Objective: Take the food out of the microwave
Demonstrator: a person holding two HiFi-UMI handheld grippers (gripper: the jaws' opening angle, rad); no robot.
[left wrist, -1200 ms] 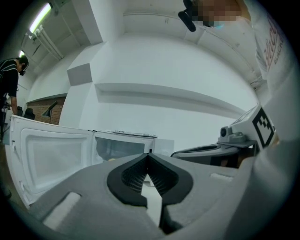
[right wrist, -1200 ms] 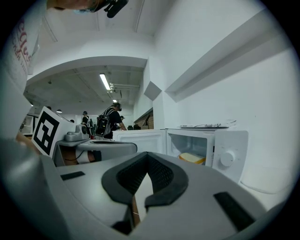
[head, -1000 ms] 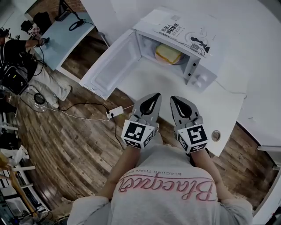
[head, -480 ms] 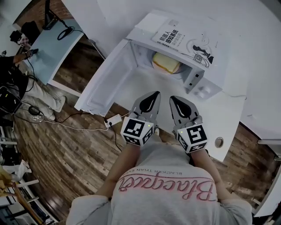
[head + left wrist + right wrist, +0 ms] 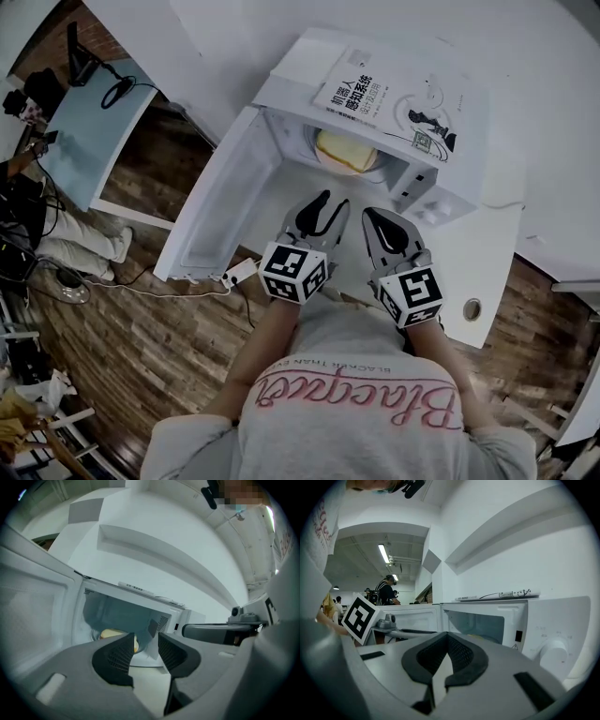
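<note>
**A:** Where's the food?

**B:** The pale yellow, soft-looking slab of food (image 5: 342, 150) lies deep inside the boxy white microwave (image 5: 441, 183), straight ahead of the left gripper (image 5: 333, 202); its long axis seems to run across the cavity.

**A:** And the tools?

**B:** The left one's 2 ribbed dark jaws have just been opening, with nothing between them; the right gripper (image 5: 368, 212) is clenched and empty, facing the control panel; the left looks nearer. The microwave sits at the left edge of the smooth white bench (image 5: 469, 253); its open door (image 5: 220, 202) overhangs that edge.

Head view looked steeply down from over me onto the microwave (image 5: 292, 67). Left and right gripper views sat low and close, facing nearly level into its open front; all three shared it.
</note>
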